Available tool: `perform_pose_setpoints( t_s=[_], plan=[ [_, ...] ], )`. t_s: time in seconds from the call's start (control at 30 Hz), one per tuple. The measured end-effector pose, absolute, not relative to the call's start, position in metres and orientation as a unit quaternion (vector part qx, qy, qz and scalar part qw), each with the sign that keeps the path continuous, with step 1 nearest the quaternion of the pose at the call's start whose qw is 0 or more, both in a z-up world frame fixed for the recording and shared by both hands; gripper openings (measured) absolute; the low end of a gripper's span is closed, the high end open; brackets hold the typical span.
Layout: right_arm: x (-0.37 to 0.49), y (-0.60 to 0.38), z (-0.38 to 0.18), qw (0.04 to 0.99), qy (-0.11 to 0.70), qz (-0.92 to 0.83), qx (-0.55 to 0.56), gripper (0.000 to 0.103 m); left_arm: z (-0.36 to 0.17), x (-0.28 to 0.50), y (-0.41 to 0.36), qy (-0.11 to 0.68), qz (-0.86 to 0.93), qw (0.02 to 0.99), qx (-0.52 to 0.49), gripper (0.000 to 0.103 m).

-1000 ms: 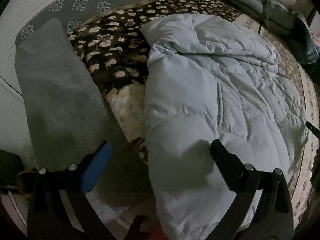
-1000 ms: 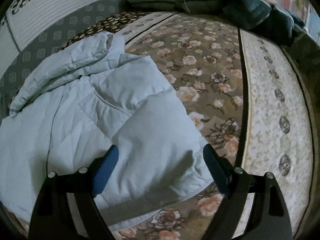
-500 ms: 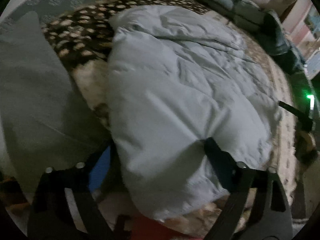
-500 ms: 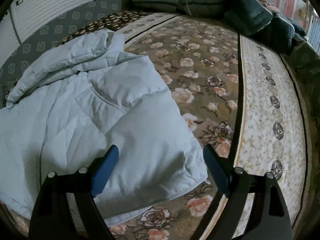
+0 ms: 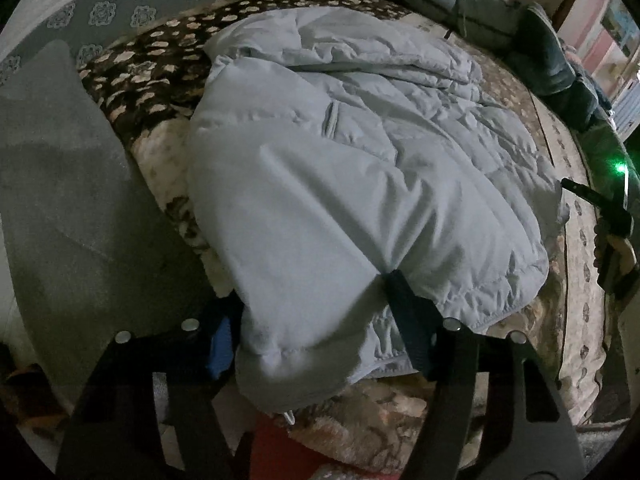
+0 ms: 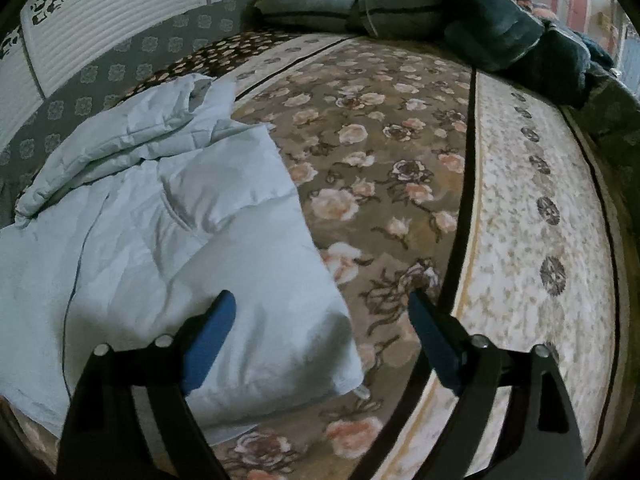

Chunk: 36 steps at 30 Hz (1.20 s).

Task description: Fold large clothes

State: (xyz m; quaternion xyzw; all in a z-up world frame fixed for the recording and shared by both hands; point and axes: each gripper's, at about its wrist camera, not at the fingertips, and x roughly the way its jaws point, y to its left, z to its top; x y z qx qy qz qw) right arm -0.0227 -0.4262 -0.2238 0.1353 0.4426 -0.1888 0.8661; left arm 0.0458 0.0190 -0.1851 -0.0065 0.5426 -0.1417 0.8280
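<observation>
Open floral bedspread [image 6: 400, 152] right of the puffy coat [image 6: 180, 240] — pillows [image 6: 360, 8] crowd the far edge

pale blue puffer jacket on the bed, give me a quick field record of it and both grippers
garment: pale blue quilted puffer jacket, partly folded
surface: floral bedspread
left gripper: open, fingers astride the jacket's near corner
right gripper: open, over the jacket's right hem corner
background: dark cushions at far end of bed

1 pale-blue puffer jacket [image 5: 360, 168], 1 floral bedspread [image 6: 380, 152], 2 grey pillows [image 6: 312, 4] + 2 dark cushions [image 6: 492, 32] at bed's far edge, 2 grippers: left gripper [image 5: 308, 320], right gripper [image 6: 320, 328].
</observation>
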Motion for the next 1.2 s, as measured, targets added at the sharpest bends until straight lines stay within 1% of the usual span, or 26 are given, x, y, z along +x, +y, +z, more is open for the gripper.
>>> perform_pose_setpoints(
  t_s=[0.13, 0.2, 0.3, 0.4, 0.47, 0.53, 0.57, 0.6, 0.63, 0.67, 0.7, 0.73, 0.77, 0.8, 0.83, 0.87, 0.97, 1.2],
  plan=[
    [-0.019, -0.427, -0.245, 0.859, 0.462, -0.134, 0.175, 0.091, -0.187, 0.050, 0.013, 0.551, -0.133, 0.824, -0.001, 0.067],
    [-0.021, -0.421, -0.255, 0.861, 0.463, -0.117, 0.176, 0.091, -0.187, 0.051, 0.011, 0.554, -0.129, 0.822, 0.003, 0.067],
    [-0.028, -0.422, -0.263, 0.858, 0.459, -0.102, 0.209, 0.091, -0.183, 0.050, 0.009, 0.562, -0.125, 0.818, 0.015, 0.067],
    [-0.036, -0.419, -0.266, 0.864, 0.455, -0.091, 0.195, 0.091, -0.182, 0.044, 0.007, 0.561, -0.120, 0.818, 0.032, 0.067],
    [-0.036, -0.419, -0.269, 0.863, 0.460, -0.095, 0.188, 0.090, -0.183, 0.045, 0.006, 0.561, -0.118, 0.818, 0.034, 0.067],
    [-0.028, -0.416, -0.277, 0.859, 0.461, -0.108, 0.195, 0.086, -0.188, 0.050, 0.002, 0.566, -0.116, 0.816, 0.035, 0.067],
    [-0.027, -0.415, -0.278, 0.859, 0.460, -0.114, 0.195, 0.085, -0.189, 0.051, 0.001, 0.566, -0.115, 0.815, 0.037, 0.066],
    [-0.024, -0.409, -0.278, 0.861, 0.458, -0.121, 0.187, 0.081, -0.190, 0.053, -0.001, 0.568, -0.113, 0.814, 0.039, 0.065],
    [-0.024, -0.405, -0.277, 0.863, 0.454, -0.124, 0.182, 0.073, -0.189, 0.053, -0.003, 0.569, -0.113, 0.813, 0.045, 0.063],
    [-0.025, -0.403, -0.275, 0.865, 0.452, -0.123, 0.181, 0.068, -0.188, 0.053, -0.005, 0.568, -0.114, 0.814, 0.051, 0.060],
    [-0.027, -0.401, -0.272, 0.866, 0.451, -0.122, 0.181, 0.057, -0.186, 0.052, -0.006, 0.566, -0.113, 0.814, 0.058, 0.058],
    [-0.029, -0.400, -0.268, 0.866, 0.449, -0.119, 0.186, 0.046, -0.184, 0.051, -0.006, 0.564, -0.112, 0.815, 0.065, 0.052],
    [-0.029, -0.400, -0.265, 0.865, 0.449, -0.115, 0.191, 0.041, -0.183, 0.052, -0.006, 0.564, -0.112, 0.816, 0.064, 0.045],
    [-0.030, -0.398, -0.259, 0.865, 0.449, -0.112, 0.194, 0.033, -0.180, 0.053, -0.004, 0.564, -0.113, 0.816, 0.060, 0.041],
    [-0.029, -0.397, -0.254, 0.866, 0.449, -0.113, 0.188, 0.029, -0.177, 0.054, -0.002, 0.563, -0.114, 0.816, 0.057, 0.034],
    [-0.028, -0.393, -0.246, 0.868, 0.449, -0.114, 0.177, 0.029, -0.173, 0.056, -0.001, 0.562, -0.115, 0.817, 0.055, 0.027],
    [-0.023, -0.388, -0.224, 0.875, 0.443, -0.114, 0.160, 0.027, -0.160, 0.063, 0.003, 0.556, -0.124, 0.821, 0.044, 0.018],
    [0.001, -0.379, -0.175, 0.883, 0.436, -0.120, 0.122, 0.026, -0.142, 0.079, 0.007, 0.538, -0.140, 0.831, 0.028, 0.016]
  ],
)
